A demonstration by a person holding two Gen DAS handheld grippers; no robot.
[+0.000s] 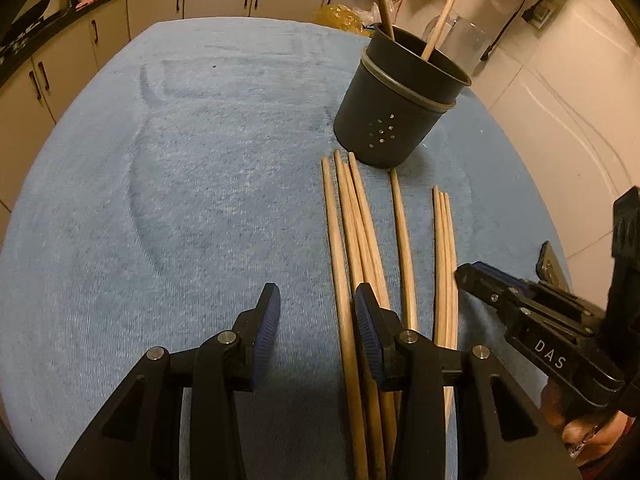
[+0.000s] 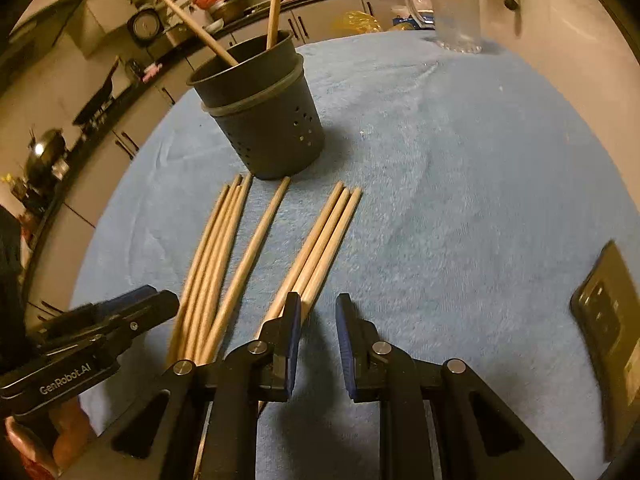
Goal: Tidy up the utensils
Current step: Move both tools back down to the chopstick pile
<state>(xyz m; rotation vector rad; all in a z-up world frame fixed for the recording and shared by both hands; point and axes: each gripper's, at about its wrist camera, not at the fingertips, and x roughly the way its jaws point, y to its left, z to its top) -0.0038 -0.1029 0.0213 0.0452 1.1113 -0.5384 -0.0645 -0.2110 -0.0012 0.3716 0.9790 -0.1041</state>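
- The table is seen covered with a blue cloth, on which the items are being carried.
- A dark perforated holder is standing upright at the far side of the cloth; two wooden sticks are leaning out of it at different angles.
- The loose chopsticks are lying on the cloth just in front of the holder, their tips pointing toward it: a cluster of four on the left, a single one in the middle, and a group of three on the right.
- The left tongs are being held released, nothing between the blue pads; the right pad is positioned over the left cluster, but whether it is touching cannot be told.
- The right tongs are likewise being held released and empty, the left pad sitting above the near ends of the group of three.
- The lettering "DAS" is read on the side of the right tongs in the left wrist view.
- The lettering "GenRobot.AI" is read on the side of the left tongs in the right wrist view.
- A dark phone is lying at the right edge of the cloth; no writing on it can be read.
- A clear glass mug is standing at the far edge of the table.
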